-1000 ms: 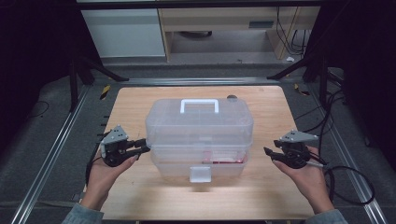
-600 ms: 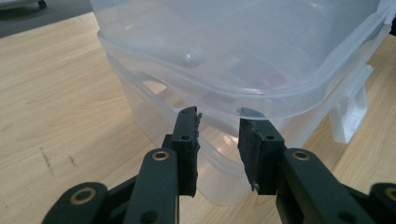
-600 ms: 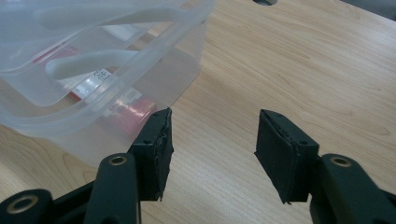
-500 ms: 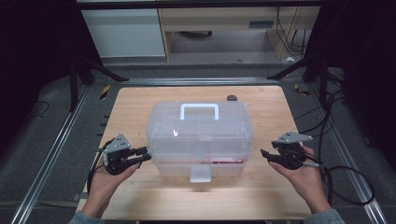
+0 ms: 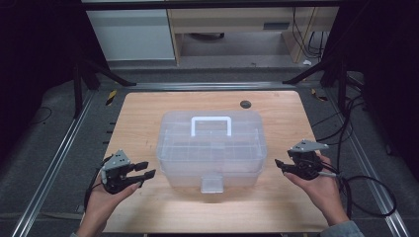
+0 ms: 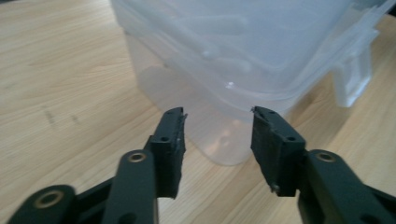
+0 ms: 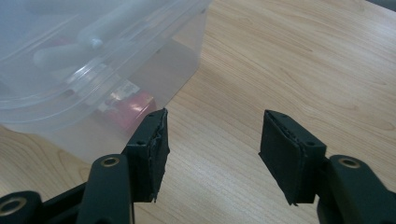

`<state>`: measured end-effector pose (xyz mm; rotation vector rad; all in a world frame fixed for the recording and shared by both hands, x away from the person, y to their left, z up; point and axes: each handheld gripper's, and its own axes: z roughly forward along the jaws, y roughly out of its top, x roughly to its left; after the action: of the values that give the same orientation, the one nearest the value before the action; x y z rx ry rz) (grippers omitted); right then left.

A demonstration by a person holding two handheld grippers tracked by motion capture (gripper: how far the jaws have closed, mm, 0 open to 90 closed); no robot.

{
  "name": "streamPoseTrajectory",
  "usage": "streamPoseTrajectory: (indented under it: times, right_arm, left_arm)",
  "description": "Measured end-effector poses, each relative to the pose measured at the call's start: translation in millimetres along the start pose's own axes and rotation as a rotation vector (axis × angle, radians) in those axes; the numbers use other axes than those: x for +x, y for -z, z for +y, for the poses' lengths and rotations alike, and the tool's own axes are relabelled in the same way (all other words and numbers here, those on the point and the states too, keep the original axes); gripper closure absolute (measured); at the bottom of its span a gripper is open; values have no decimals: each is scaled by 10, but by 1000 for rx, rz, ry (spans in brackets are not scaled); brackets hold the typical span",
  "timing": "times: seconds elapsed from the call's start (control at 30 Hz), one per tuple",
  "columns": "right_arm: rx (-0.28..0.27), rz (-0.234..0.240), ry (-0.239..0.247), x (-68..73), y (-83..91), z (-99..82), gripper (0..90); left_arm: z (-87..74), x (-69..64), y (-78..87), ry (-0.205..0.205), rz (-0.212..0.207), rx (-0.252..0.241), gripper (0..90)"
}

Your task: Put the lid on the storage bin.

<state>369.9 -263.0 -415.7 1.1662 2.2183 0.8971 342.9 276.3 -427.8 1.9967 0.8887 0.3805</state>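
A clear plastic storage box [image 5: 211, 148] with a white handle [image 5: 211, 120] and a front latch [image 5: 211, 184] stands in the middle of the wooden table [image 5: 148, 118]. My left gripper [image 5: 148, 169] is by its left front corner, open, just apart from the wall. Its jaws have just been opening, with nothing between them. In the left gripper view the gripper [image 6: 217, 126] faces the box [image 6: 252, 51] corner. My right gripper [image 5: 279, 165] stands open beside the right wall and has just been opening too. The right gripper view has the gripper [image 7: 212, 135] over bare wood beside the box [image 7: 93, 56], with a red item [image 7: 133, 105] inside.
A small black round spot [image 5: 245, 104] lies on the table behind the box. Metal rails [image 5: 54, 168] run along both table sides. Cables [image 5: 365, 182] trail off the right edge. A shelf unit [image 5: 222, 29] stands beyond the far edge.
My left gripper has slid toward the person along the box's left side and its jaws have spread. The right gripper has stayed where it was, with its jaws a little wider.
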Motion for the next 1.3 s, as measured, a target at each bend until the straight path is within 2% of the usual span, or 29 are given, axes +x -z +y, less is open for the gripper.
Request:
streamPoseTrajectory:
  times: [0.13,0.2,0.3,0.43,0.57,0.63,0.77,0.83,0.93,1.0,1.17,1.2,1.3]
  right_arm:
    - [10,-19,-17,-28,-37,-30,372]
    - [12,-28,-31,-48,-59,-47,343]
    - [8,-44,-44,-82,-86,-60,311]
    - [11,-69,-70,-146,-133,-55,252]
    - [31,-83,-112,-220,-226,-47,199]
    - [63,-77,-127,-250,-303,-55,180]
    - [113,-83,-129,-292,-433,-71,166]
    - [124,-82,-130,-329,-495,-75,159]
    - [145,-79,-134,-394,-598,-88,149]
    - [136,-68,-152,-448,-664,-106,147]
    - [99,-61,-217,-633,-769,-167,134]
    - [92,-72,-236,-675,-788,-178,131]
    - [89,-99,-243,-745,-828,-191,128]
  left_arm:
    - [-18,113,13,23,44,8,339]
    - [-26,176,-10,28,68,40,251]
    - [-36,261,-53,48,101,52,175]
    - [-24,343,-115,47,141,82,109]
    - [-47,433,-215,48,163,122,92]
    - [-71,478,-281,49,169,152,85]
    - [-110,567,-412,61,162,207,68]
    - [-113,605,-476,49,160,244,63]
    - [-87,656,-534,36,157,268,53]
    - [-66,716,-573,35,159,271,49]
    - [-70,863,-704,82,200,266,46]
    - [-77,885,-732,74,213,275,45]
    - [-101,943,-801,74,250,283,41]
